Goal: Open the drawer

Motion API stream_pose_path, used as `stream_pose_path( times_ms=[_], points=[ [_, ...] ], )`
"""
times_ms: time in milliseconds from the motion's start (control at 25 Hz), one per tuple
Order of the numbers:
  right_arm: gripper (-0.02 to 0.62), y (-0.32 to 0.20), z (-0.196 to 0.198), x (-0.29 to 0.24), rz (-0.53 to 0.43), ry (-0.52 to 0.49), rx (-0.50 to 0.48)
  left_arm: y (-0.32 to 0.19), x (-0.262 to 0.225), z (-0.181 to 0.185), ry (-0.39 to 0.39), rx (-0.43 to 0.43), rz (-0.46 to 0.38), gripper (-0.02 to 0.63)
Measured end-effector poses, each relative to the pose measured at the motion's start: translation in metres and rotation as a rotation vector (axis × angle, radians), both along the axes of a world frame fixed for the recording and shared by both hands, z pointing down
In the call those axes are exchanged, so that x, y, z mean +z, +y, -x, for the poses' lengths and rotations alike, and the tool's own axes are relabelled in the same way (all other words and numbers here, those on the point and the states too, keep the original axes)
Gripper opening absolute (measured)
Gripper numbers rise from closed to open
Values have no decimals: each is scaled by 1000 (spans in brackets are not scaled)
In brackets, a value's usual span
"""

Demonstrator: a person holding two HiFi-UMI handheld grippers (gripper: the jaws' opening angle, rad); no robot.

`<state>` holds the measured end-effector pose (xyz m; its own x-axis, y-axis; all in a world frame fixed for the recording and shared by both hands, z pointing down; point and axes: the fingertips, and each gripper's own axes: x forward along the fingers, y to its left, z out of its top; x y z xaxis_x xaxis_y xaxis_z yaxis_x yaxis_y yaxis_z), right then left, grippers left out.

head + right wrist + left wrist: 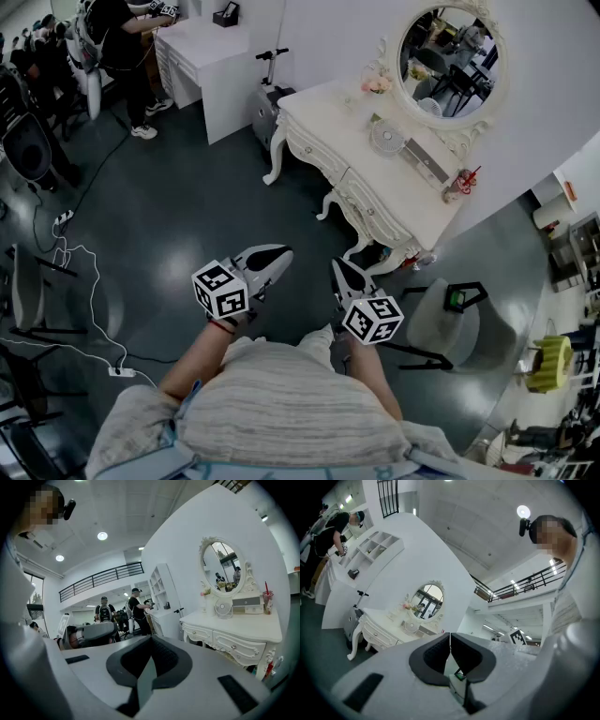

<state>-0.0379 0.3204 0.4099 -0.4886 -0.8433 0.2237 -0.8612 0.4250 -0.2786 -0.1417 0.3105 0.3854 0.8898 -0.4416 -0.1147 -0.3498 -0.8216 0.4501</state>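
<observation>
- The white bench (pixel 323 108) stands against the wall, under a round mirror (pixel 448 58).
- The drawer (pixel 238 646) sits closed in the front of the bench.
- The left tool (pixel 277 253) has its jaws pressed together, with nothing between them.
- The right tool (pixel 339 270) is also narrow and empty, well apart from the drawer.

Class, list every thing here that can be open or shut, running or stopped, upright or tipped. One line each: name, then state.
left gripper: jaws shut, nothing between them.
right gripper: jaws shut, nothing between them.
drawers: the visible ones are shut, nothing touching them.
desk fan: upright; running or not cannot be told.
cup with straw: upright on the dressing table.
</observation>
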Motion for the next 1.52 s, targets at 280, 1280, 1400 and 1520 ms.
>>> stream_pose_path(
  times_ms=[280,1280,1400,1520],
  points=[
    [9,0,6,3,13,5,1,-4,2,2,2,12,2,15],
    [11,-115,-12,32,69,-56,-73,-112,34,-28,-21,18,76,17],
    [11,-158,-16,31,62,-59,-102,-150,34,-37,-38,3,69,16],
    [11,-198,-26,27,63,-64,-122,-186,31,-50,-49,-6,74,17]
  ],
)
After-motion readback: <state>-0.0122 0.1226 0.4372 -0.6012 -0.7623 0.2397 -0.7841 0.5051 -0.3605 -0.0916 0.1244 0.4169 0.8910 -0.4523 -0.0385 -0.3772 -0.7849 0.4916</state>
